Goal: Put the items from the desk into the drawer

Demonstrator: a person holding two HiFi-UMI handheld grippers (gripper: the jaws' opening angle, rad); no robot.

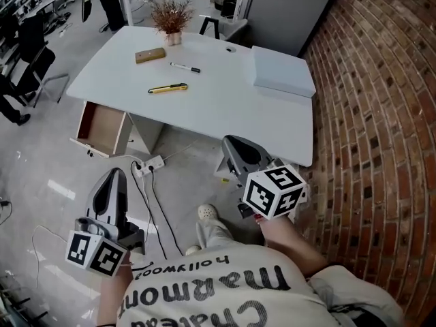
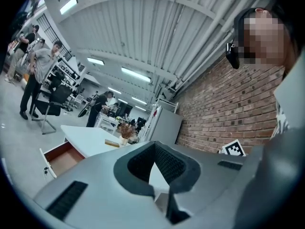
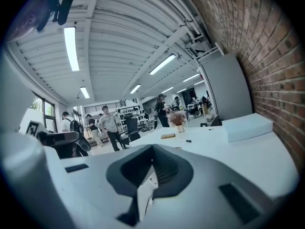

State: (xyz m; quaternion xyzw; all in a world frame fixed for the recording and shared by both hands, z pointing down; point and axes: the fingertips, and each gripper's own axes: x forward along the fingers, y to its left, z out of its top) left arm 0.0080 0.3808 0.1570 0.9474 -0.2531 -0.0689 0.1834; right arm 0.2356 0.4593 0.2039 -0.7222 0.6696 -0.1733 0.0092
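On the white desk (image 1: 225,104) lie a tan flat case (image 1: 150,55), a black-and-white marker (image 1: 185,67) and a yellow pen-like tool (image 1: 167,88). A wooden drawer (image 1: 102,128) stands pulled open under the desk's left end, with nothing visible inside. My left gripper (image 1: 117,174) hangs low over the floor, short of the drawer, jaws together and holding nothing. My right gripper (image 1: 233,143) is near the desk's front edge, also shut and holding nothing. In the right gripper view the case (image 3: 167,136) and marker (image 3: 185,140) lie far ahead. The left gripper view shows the drawer (image 2: 64,159).
A potted dried plant (image 1: 172,18) and a pale flat box (image 1: 283,71) also sit on the desk. A power strip (image 1: 151,163) with cables lies on the floor by the drawer. A brick wall (image 1: 381,114) runs along the right. People stand in the background (image 3: 109,125).
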